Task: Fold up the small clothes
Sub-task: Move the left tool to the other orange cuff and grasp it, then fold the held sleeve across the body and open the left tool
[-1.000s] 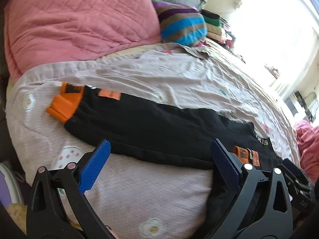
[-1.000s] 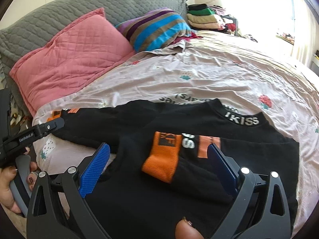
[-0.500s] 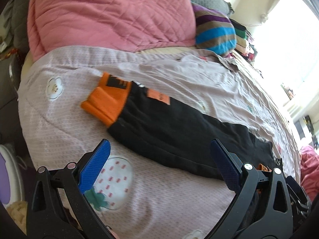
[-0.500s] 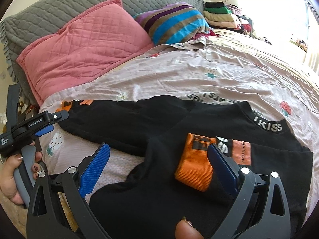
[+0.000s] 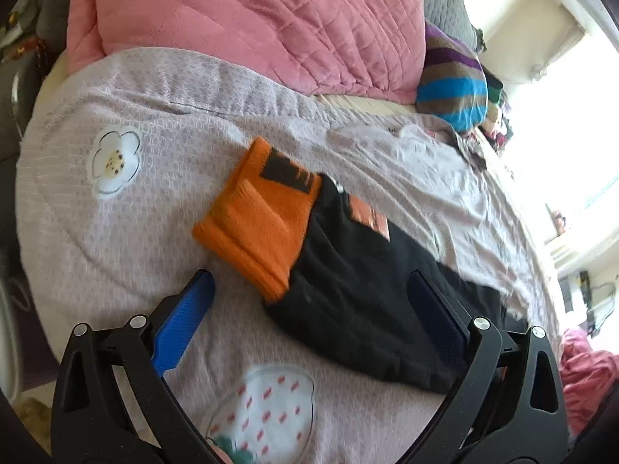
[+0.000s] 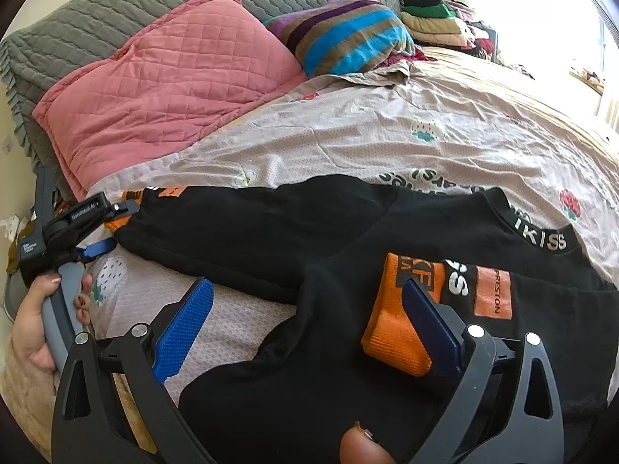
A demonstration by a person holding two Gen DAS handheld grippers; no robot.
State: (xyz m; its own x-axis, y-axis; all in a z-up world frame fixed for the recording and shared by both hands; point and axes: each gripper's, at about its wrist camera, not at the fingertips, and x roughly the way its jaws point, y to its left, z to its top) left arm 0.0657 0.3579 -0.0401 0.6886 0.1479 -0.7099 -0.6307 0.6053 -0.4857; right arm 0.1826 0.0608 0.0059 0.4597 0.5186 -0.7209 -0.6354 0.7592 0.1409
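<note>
A small black sweater (image 6: 309,379) with orange cuffs lies flat on the bed. Its left sleeve (image 5: 356,294) stretches out, ending in an orange cuff (image 5: 259,216). The other sleeve is folded over the chest, its orange cuff (image 6: 402,321) lying on the body. My left gripper (image 5: 309,301) is open and empty, hovering just short of the outstretched cuff; it also shows in the right wrist view (image 6: 104,232). My right gripper (image 6: 309,309) is open and empty above the sweater's body, its right finger beside the folded cuff.
A pink quilted pillow (image 6: 162,89) and a striped pillow (image 6: 340,34) lie at the head of the bed, before a grey quilt (image 6: 116,7). Folded clothes (image 6: 433,23) are stacked far back. The patterned sheet (image 6: 425,116) spreads beyond the sweater.
My left gripper has moved left along the outstretched sleeve and closer to its orange cuff. My right gripper has shifted slightly left over the sweater. Both stay open.
</note>
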